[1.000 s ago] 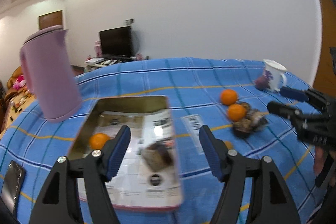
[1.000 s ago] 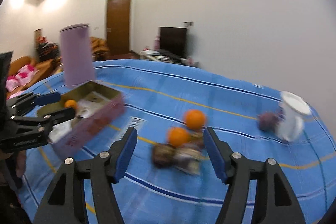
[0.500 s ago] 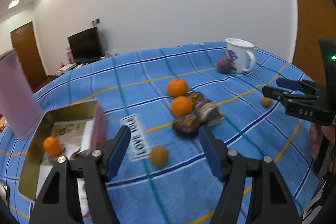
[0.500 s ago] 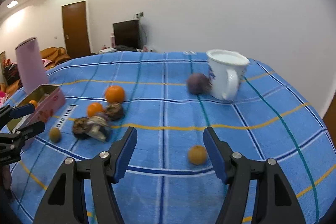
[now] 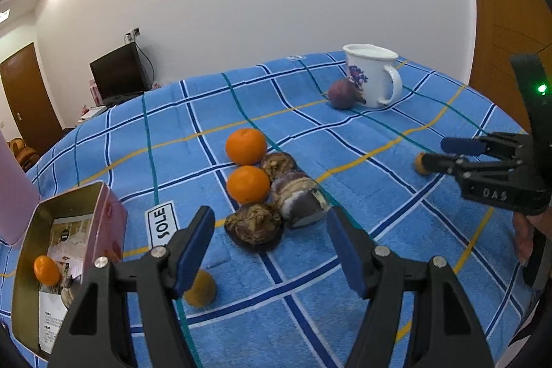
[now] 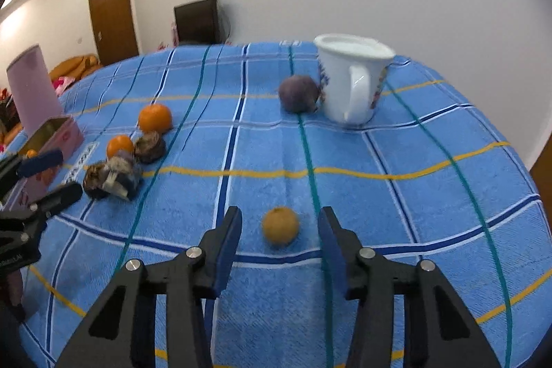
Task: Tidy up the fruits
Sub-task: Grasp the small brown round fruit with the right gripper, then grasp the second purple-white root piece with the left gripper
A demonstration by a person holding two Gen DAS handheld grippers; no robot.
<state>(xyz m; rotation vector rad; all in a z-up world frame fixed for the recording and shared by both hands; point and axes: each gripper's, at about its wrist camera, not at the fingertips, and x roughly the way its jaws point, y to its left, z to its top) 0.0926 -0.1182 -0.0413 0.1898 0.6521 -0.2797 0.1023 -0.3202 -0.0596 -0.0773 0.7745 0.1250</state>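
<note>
Two oranges (image 5: 245, 145) (image 5: 247, 184) lie mid-table beside a cluster of dark brown husked fruits (image 5: 254, 223). My left gripper (image 5: 270, 240) is open just in front of that cluster. A small yellow-brown fruit (image 5: 201, 290) lies below its left finger. My right gripper (image 6: 279, 230) is open, with another small yellow-brown fruit (image 6: 280, 225) lying between its fingertips on the cloth. A purple fruit (image 6: 298, 93) rests against a white mug (image 6: 352, 80). A pink tin (image 5: 58, 250) at left holds one orange (image 5: 46, 269).
A blue checked cloth (image 6: 396, 195) covers the table. A pink cylinder (image 6: 31, 88) stands behind the tin. The table edge drops off at right. The right gripper shows in the left wrist view (image 5: 448, 154).
Both grippers swung right, away from the tin. The left now faces the fruit cluster; the right has closed in on the small yellow-brown fruit, which now sits between its fingers.
</note>
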